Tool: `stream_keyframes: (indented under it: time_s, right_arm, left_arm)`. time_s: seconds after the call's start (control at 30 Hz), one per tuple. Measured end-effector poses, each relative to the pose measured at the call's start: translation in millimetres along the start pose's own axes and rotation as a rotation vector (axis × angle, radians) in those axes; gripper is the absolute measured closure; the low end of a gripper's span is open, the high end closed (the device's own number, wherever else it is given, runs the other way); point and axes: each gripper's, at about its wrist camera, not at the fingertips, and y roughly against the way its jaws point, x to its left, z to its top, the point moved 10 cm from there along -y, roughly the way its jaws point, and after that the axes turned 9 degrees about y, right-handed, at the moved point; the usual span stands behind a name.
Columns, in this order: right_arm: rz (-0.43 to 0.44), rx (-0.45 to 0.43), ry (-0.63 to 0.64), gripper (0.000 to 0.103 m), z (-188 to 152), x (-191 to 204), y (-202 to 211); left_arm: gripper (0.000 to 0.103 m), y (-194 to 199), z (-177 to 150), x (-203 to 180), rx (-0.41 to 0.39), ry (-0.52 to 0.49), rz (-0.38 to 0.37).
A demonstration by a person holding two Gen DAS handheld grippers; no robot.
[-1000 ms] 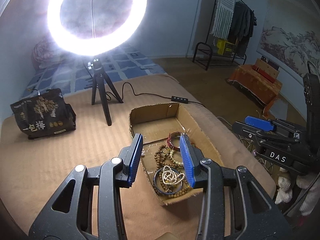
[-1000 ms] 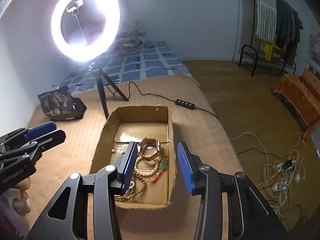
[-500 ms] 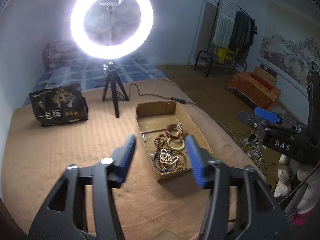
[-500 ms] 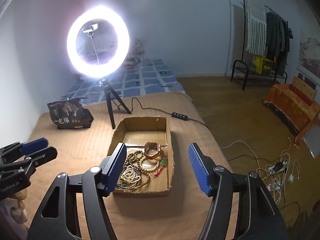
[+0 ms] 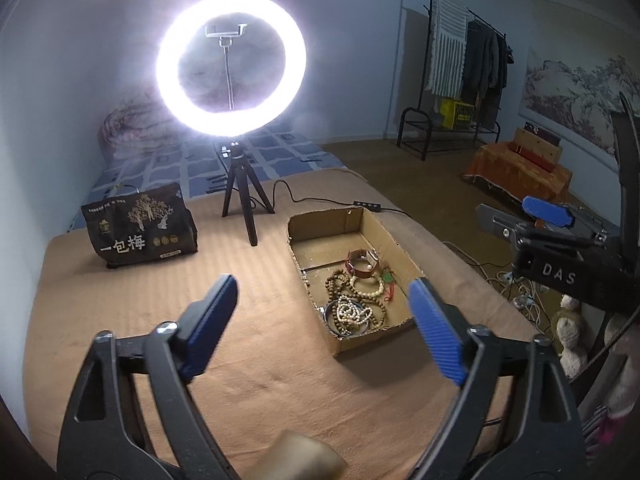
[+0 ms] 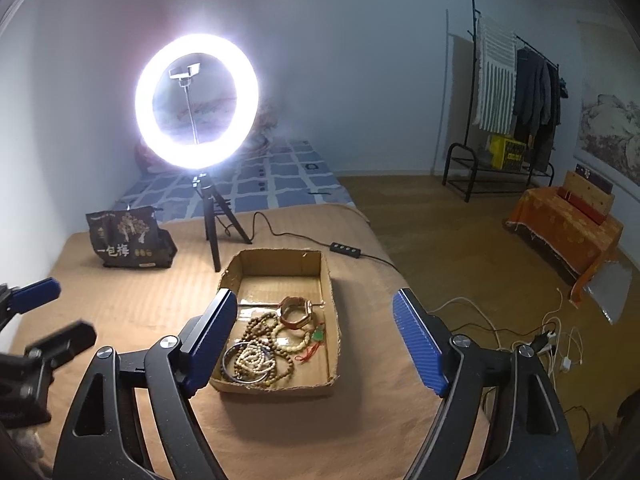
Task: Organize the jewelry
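Dim room, glaring ring light [image 5: 231,65] blooming white, soft shadows toward camera, fisheye-bent dark edges, perhaps slight blur

You are working in a home, in a bedroom. You are leaning over a bed [image 6: 120,304] under a tan cover, with a blue patterned sheet [image 6: 280,176] and a rolled quilt [image 5: 128,128] at its far end against the wall. A clothes rack [image 6: 516,92] hung with a striped towel and dark jackets stands on the wooden floor [image 6: 440,220]. Beside it sits a low stand draped in an orange cloth [image 6: 560,228], and a landscape painting [image 5: 576,92] hangs on the wall. Charger cables [image 6: 556,344] trail across the floor. A ring light [image 6: 196,104] on a tripod stands on the bed beside a snack bag [image 6: 124,240].
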Motion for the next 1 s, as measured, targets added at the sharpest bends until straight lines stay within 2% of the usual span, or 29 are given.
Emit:
stream_keyframes:
  time_s: [0.17, 0.53, 1.0]
  right_arm:
    - [-0.03, -0.026, -0.012, 0.022, 4, -3, 4]
    - [-0.056, -0.029, 0.006, 0.021, 2, 0, 2]
    - [-0.058, -0.026, 0.008, 0.021, 1, 0, 0]
  left_arm:
    - [0.001, 8, 4, 5, -0.034, 0.003, 0.032]
    - [0.0, 10, 3, 16, -0.042, 0.022, 0.063]
    - [0.0, 8, 0, 13, -0.034, 0.005, 0.066]
